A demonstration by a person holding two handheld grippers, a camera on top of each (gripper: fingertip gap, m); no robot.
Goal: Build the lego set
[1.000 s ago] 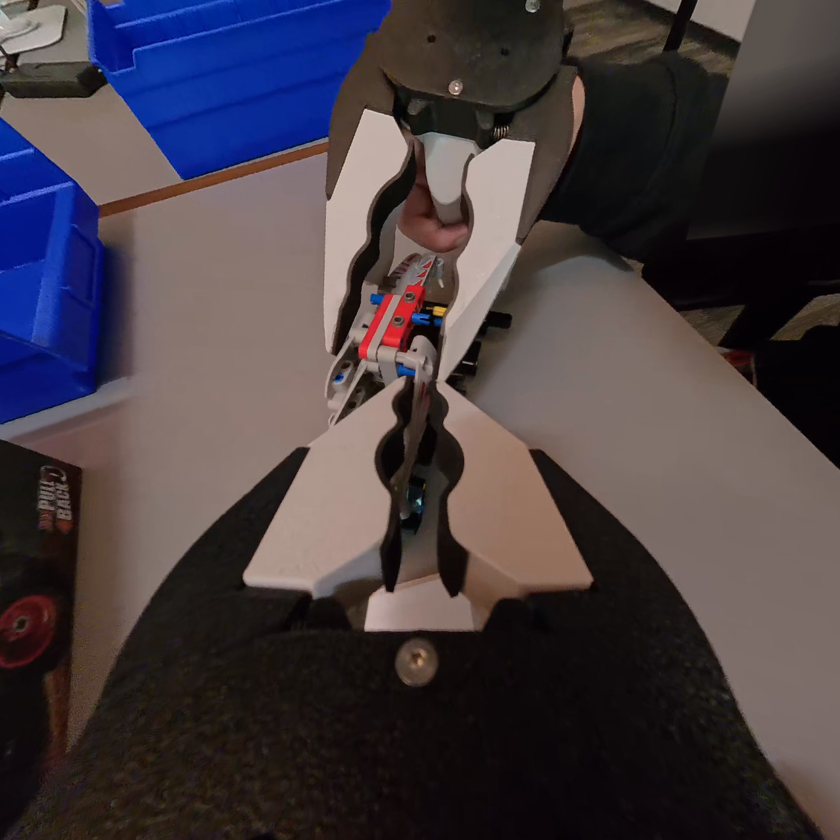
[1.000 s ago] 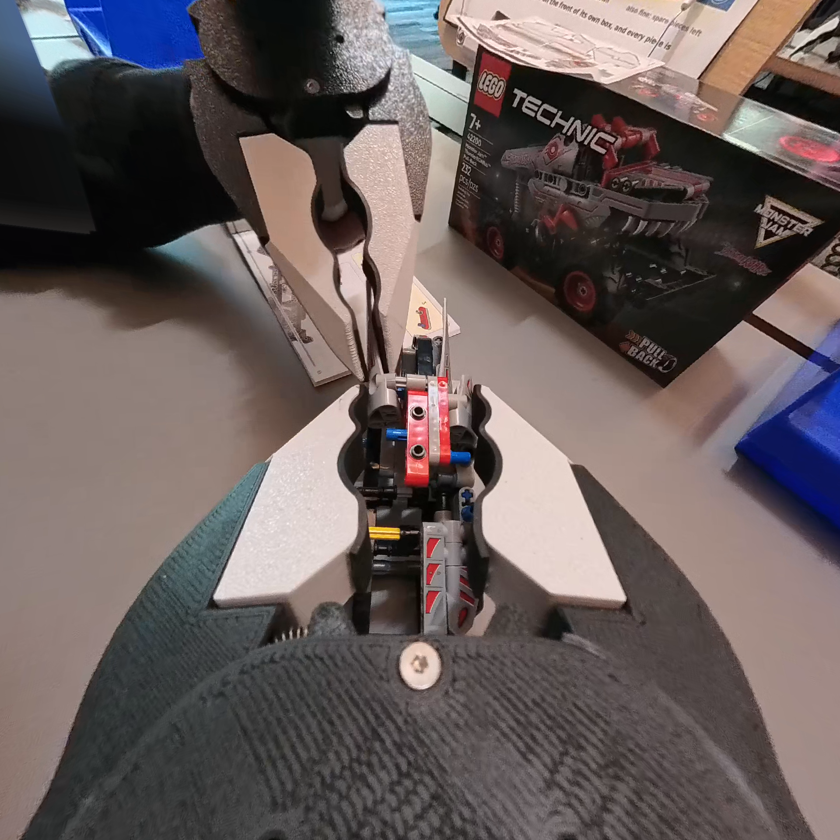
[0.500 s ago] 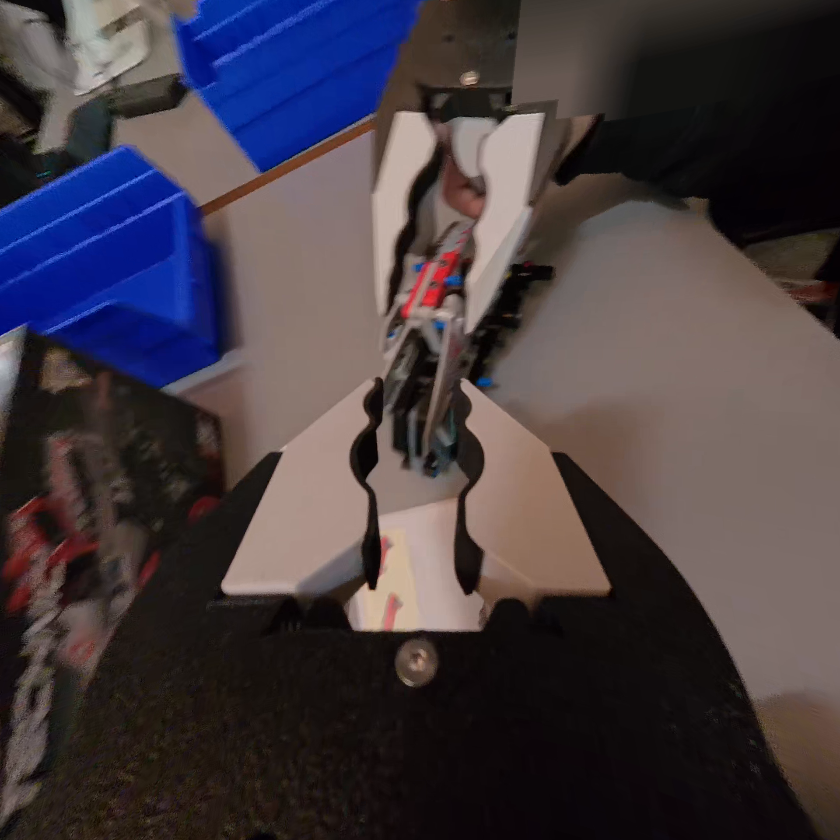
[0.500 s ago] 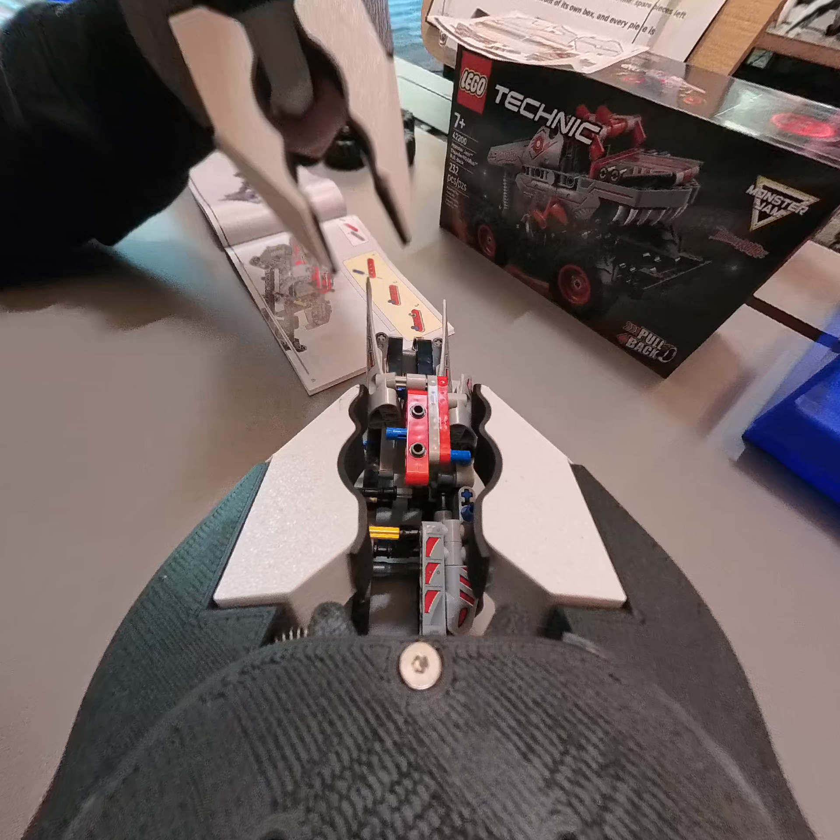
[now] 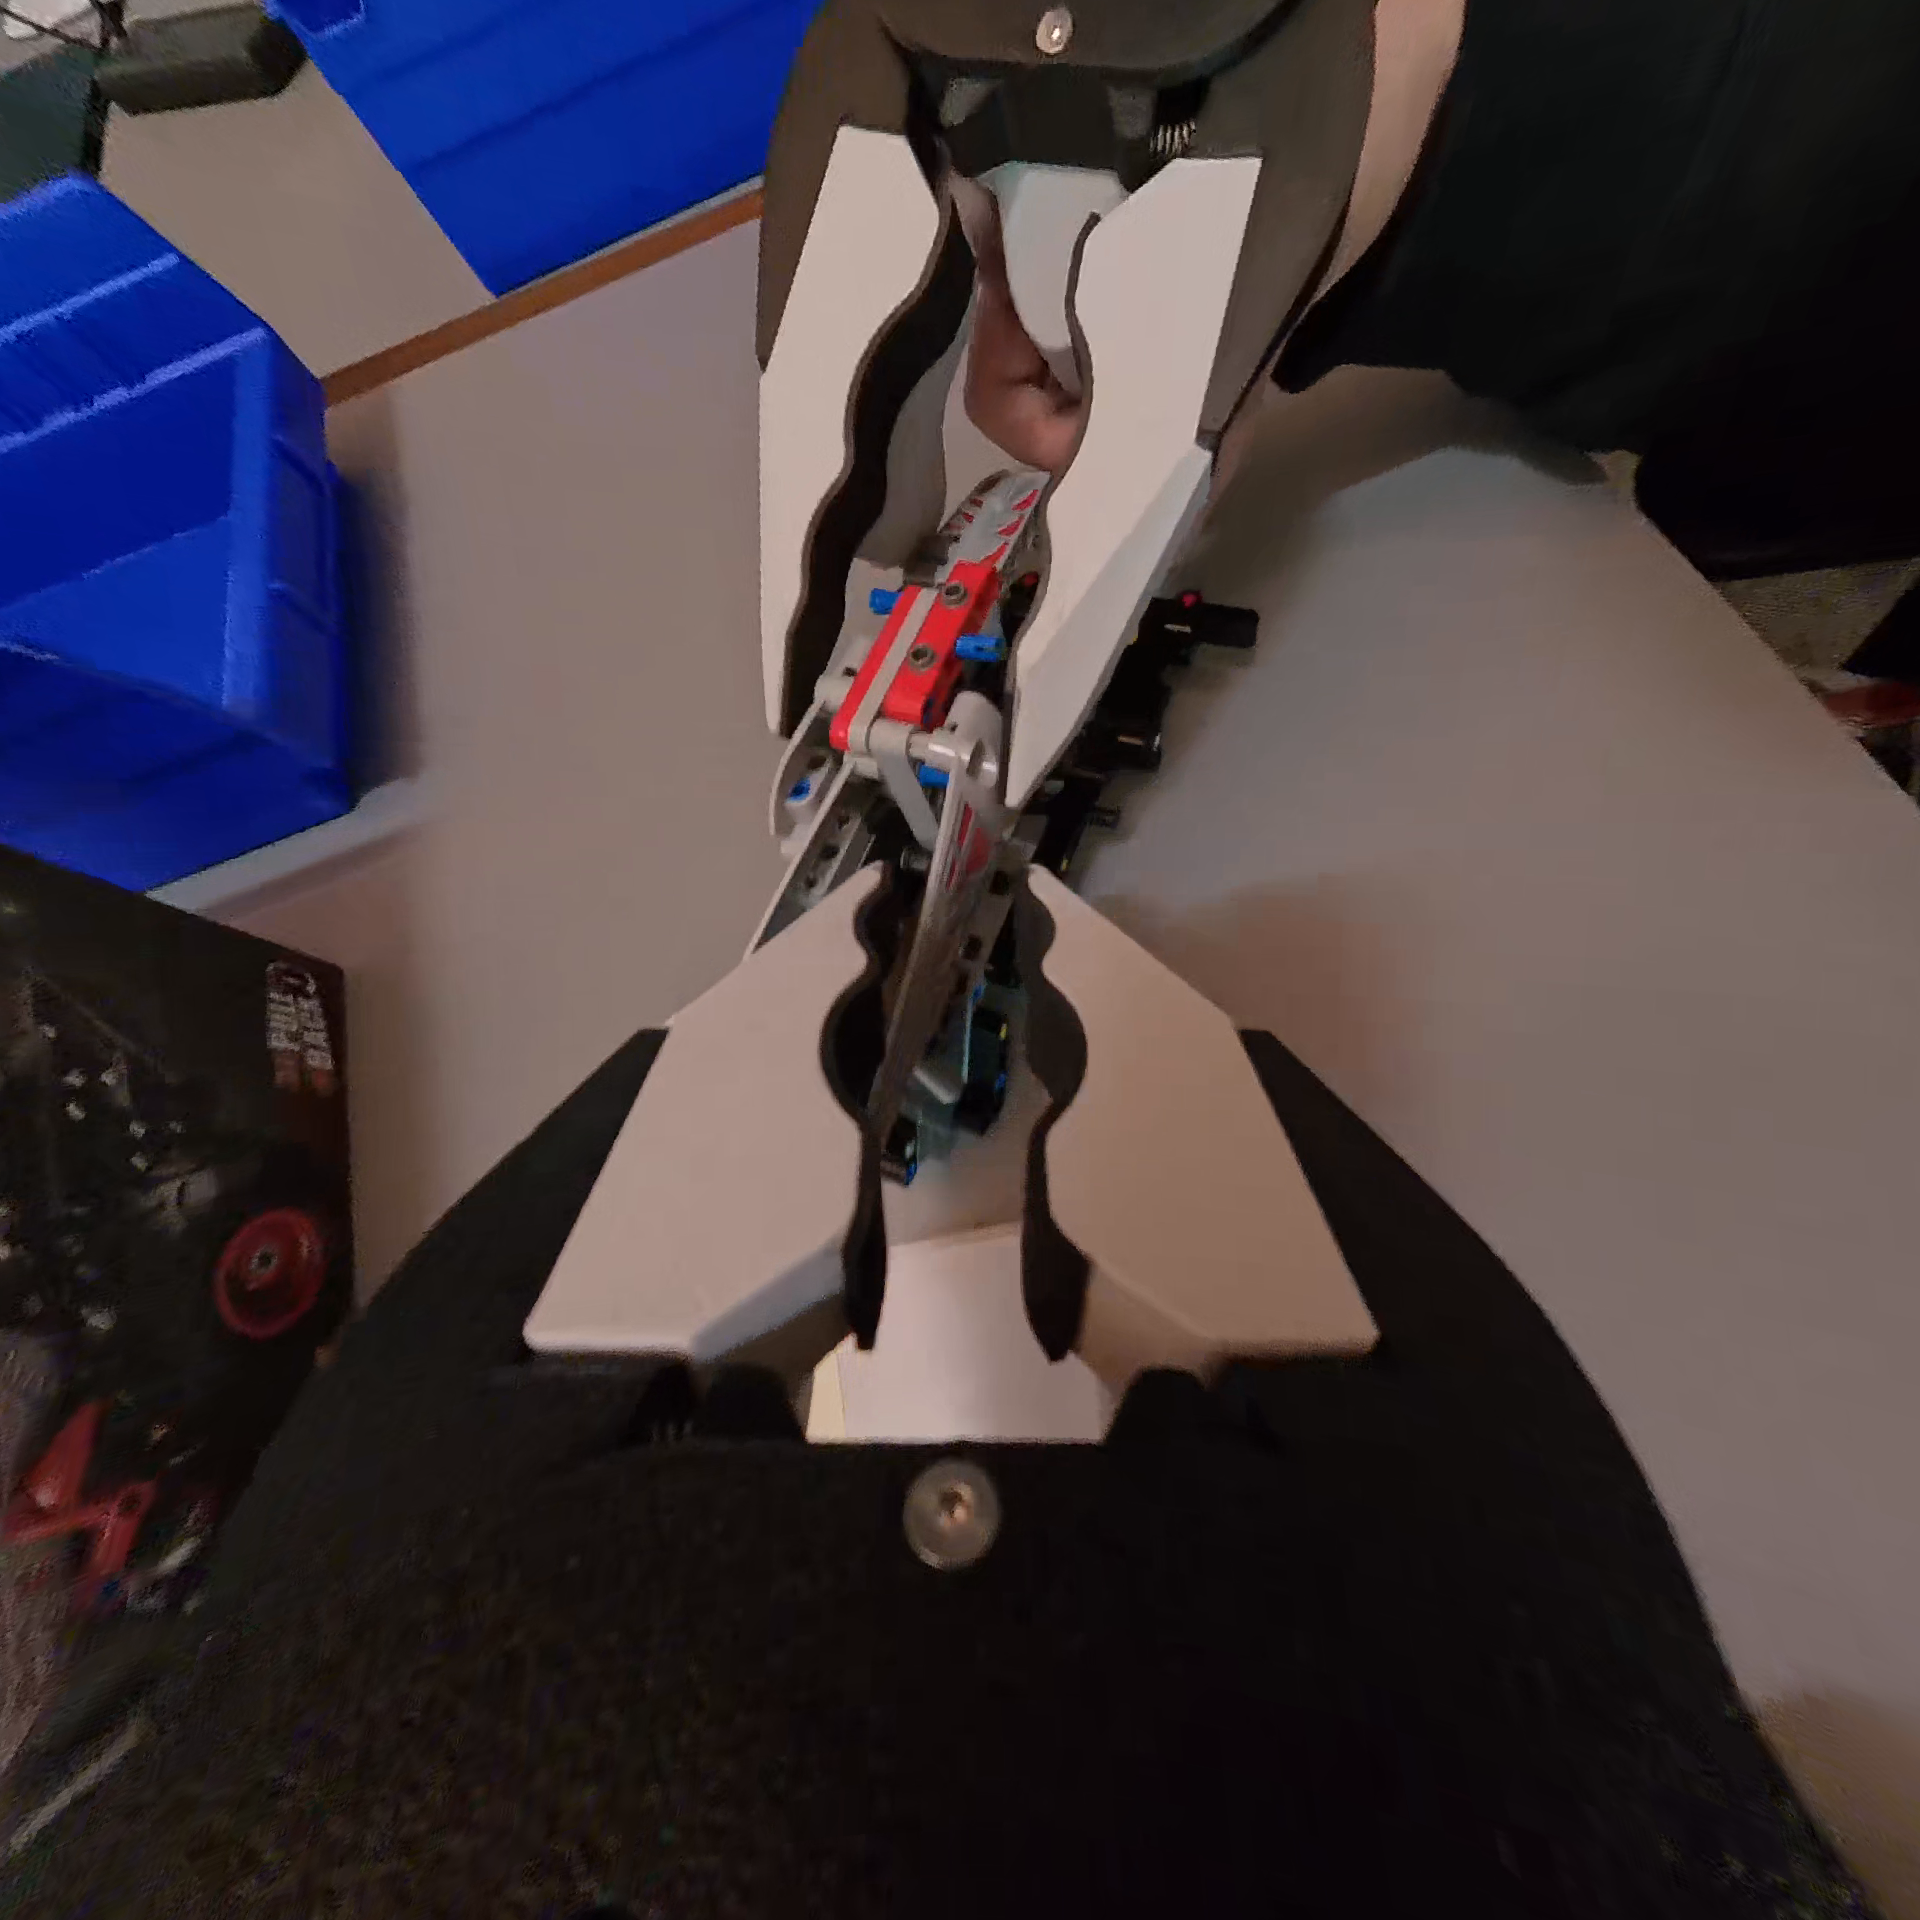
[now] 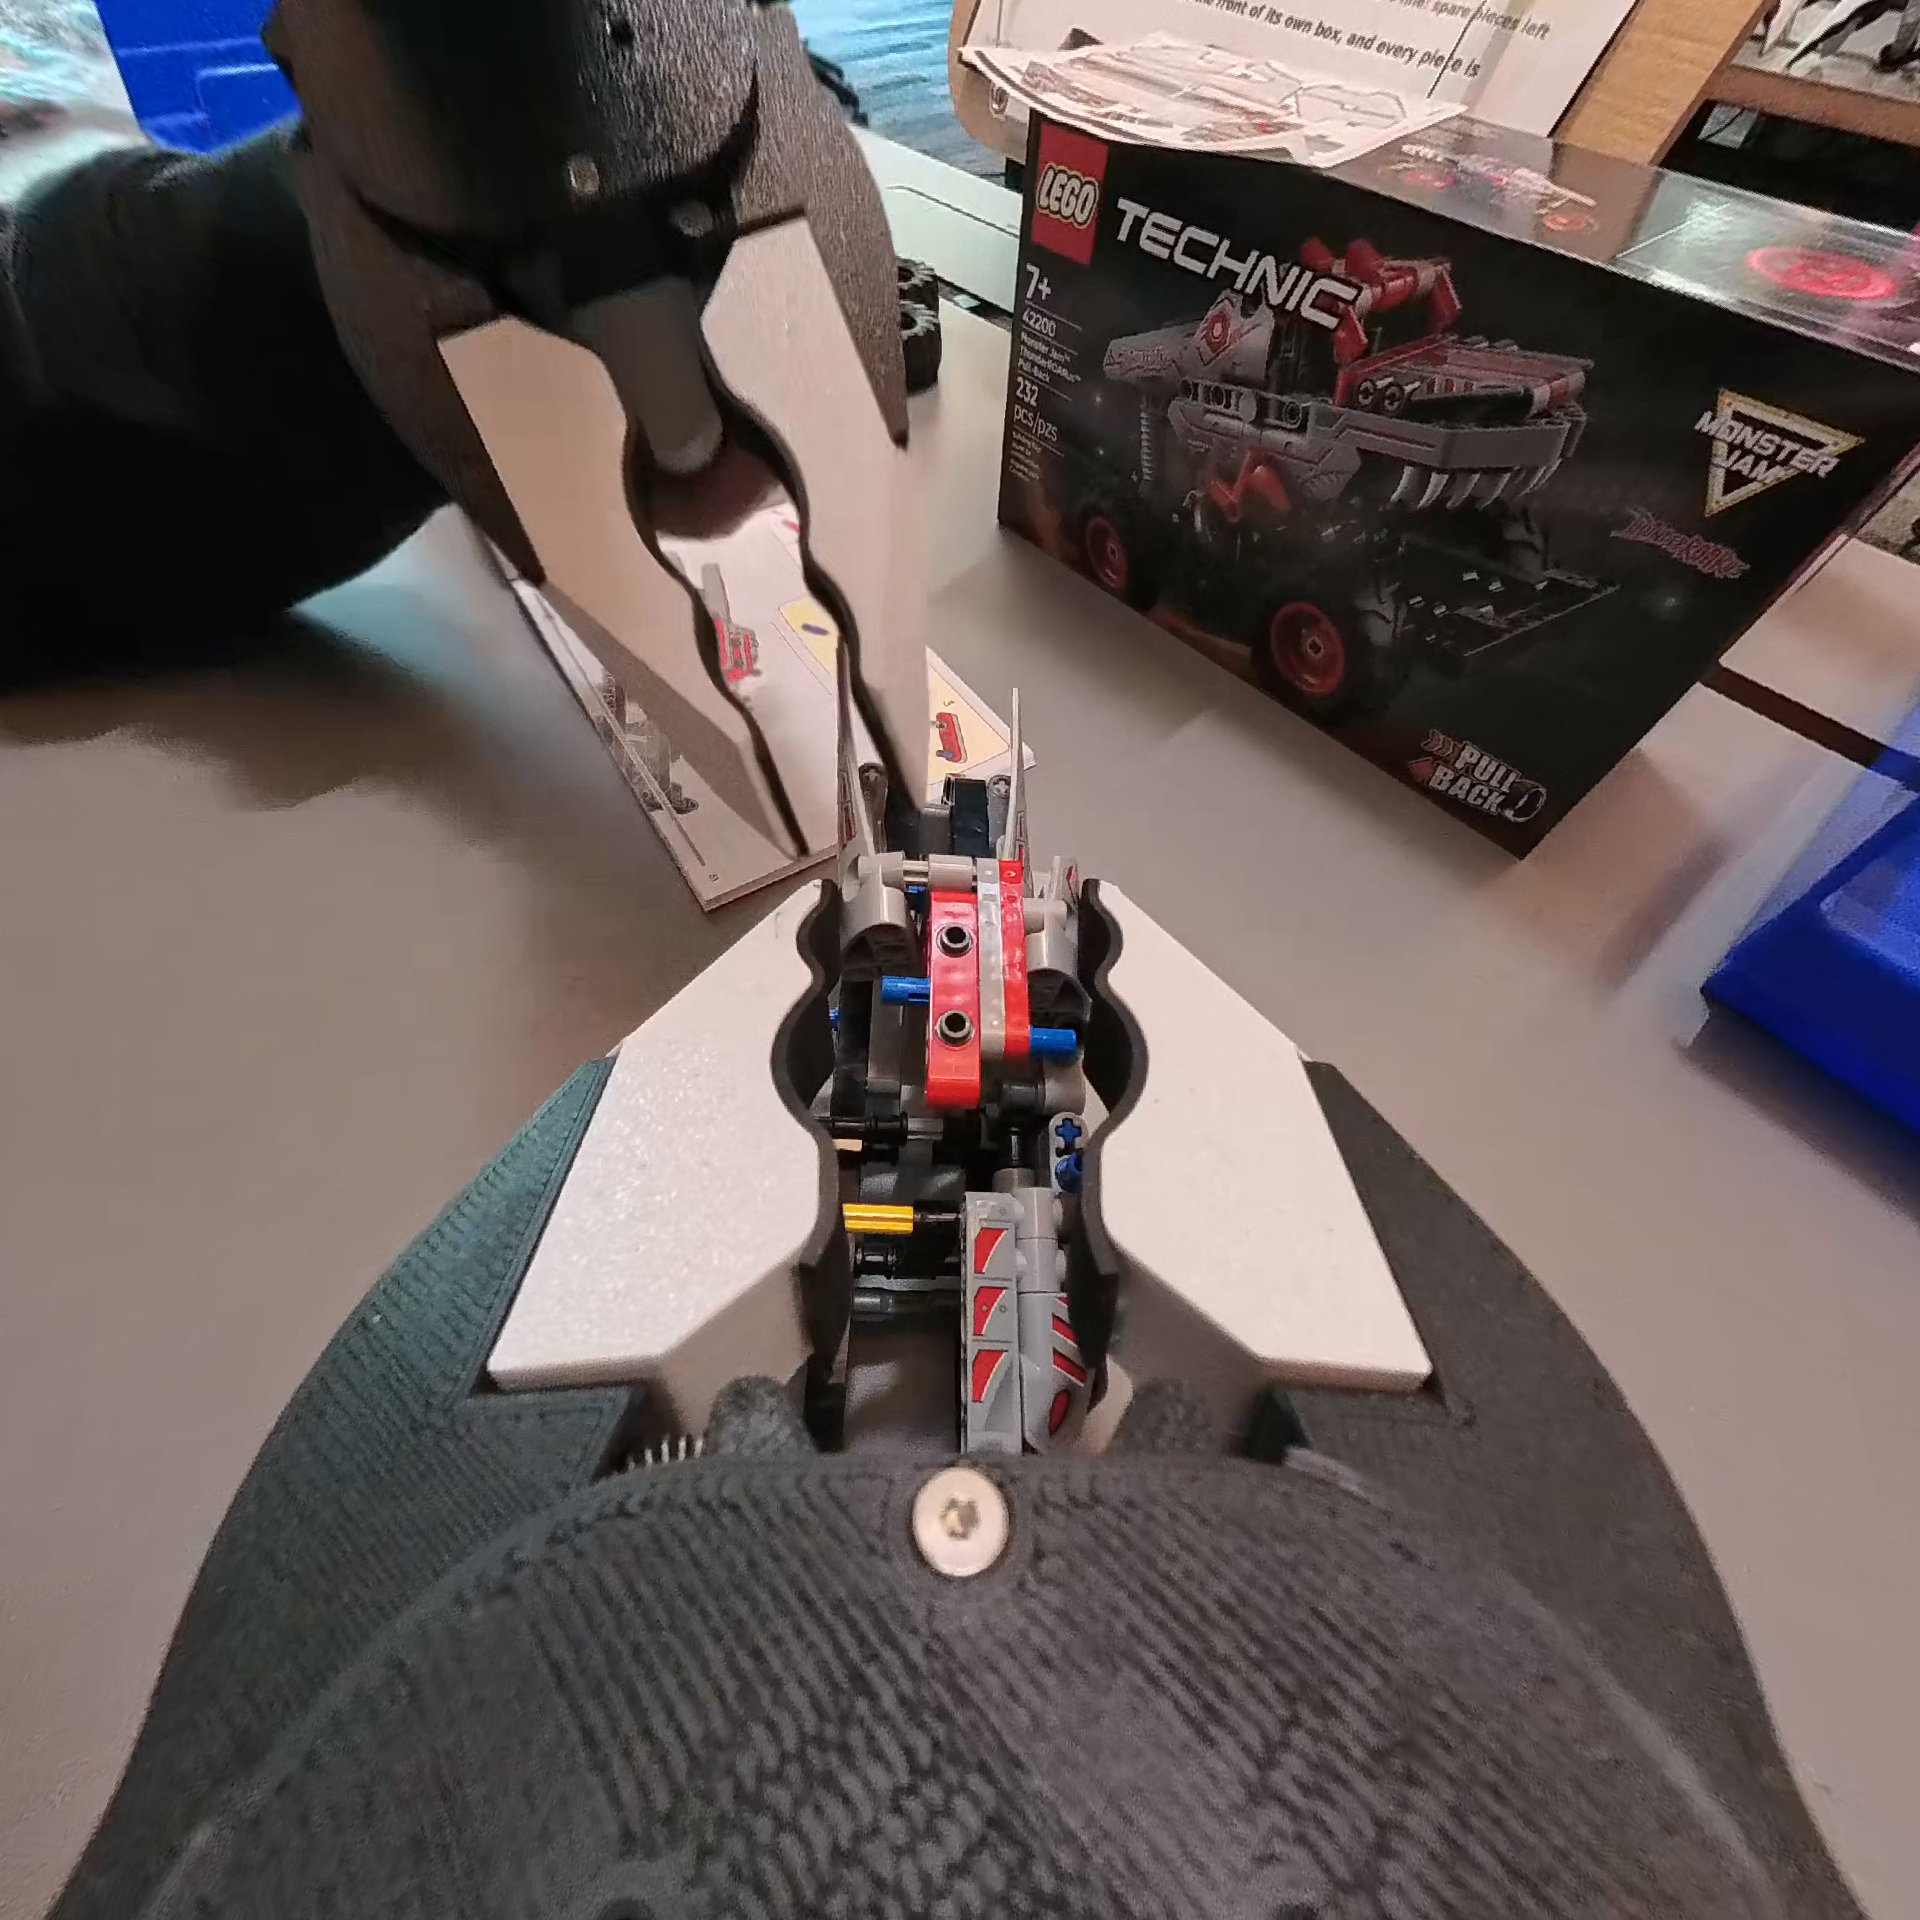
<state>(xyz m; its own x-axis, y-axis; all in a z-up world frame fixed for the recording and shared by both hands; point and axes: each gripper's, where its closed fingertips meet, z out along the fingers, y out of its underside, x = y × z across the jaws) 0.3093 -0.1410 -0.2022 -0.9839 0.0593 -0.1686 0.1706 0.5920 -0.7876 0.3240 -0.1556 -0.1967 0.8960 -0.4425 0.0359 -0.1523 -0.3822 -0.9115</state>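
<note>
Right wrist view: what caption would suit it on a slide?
Right tongs clamp the half-built lego model while the open left tongs close in from ahead.

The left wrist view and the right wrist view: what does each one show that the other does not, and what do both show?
Only the left wrist view shows the large blue plastic bins and the protruding black axle parts of the model.

Only the right wrist view shows the open paper instruction booklet, the black toothed wheel and the front of the dark printed lego box.

Both show the grey, red and black lego truck assembly, clamped in the right gripper, the open left gripper around a grey pointed panel, and the grey table.
</note>
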